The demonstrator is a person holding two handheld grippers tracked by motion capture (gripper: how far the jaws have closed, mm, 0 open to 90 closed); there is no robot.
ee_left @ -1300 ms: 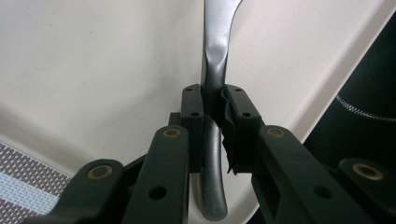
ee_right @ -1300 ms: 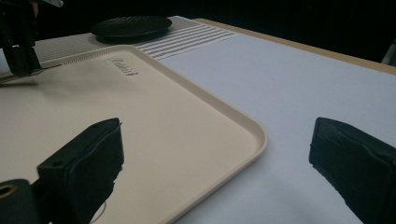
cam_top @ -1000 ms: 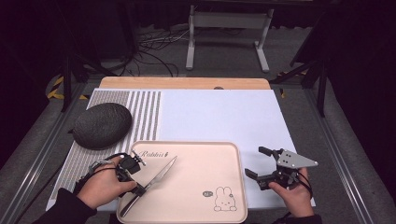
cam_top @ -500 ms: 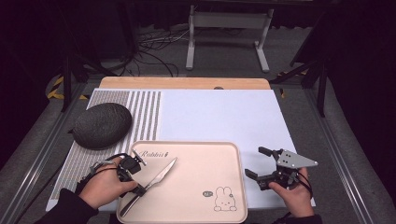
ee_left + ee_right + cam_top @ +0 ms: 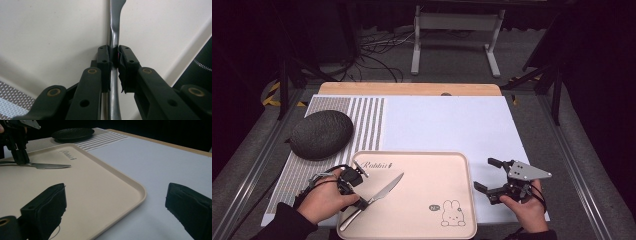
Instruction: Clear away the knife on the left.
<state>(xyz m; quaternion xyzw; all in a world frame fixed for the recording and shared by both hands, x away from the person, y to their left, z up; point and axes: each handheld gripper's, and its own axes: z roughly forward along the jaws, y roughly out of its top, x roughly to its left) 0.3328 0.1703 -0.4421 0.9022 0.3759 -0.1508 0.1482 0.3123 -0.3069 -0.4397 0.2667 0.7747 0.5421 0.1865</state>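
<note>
Your left gripper [image 5: 354, 189] has its jaws clamped on the table knife [image 5: 373, 199] at the handle's neck, over the rabbit-print tray [image 5: 422, 222]. The knife looks stiff, thin and slick, so grip firmly there; your right gripper [image 5: 497, 181] sits wide apart beside the tray.

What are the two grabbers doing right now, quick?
Left gripper: shut on the knife, over the tray.
Right gripper: open, holding nothing.

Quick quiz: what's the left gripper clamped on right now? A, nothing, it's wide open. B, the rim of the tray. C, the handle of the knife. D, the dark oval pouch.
C: the left gripper has both jaws pressed against the knife handle, over the tray.
</note>
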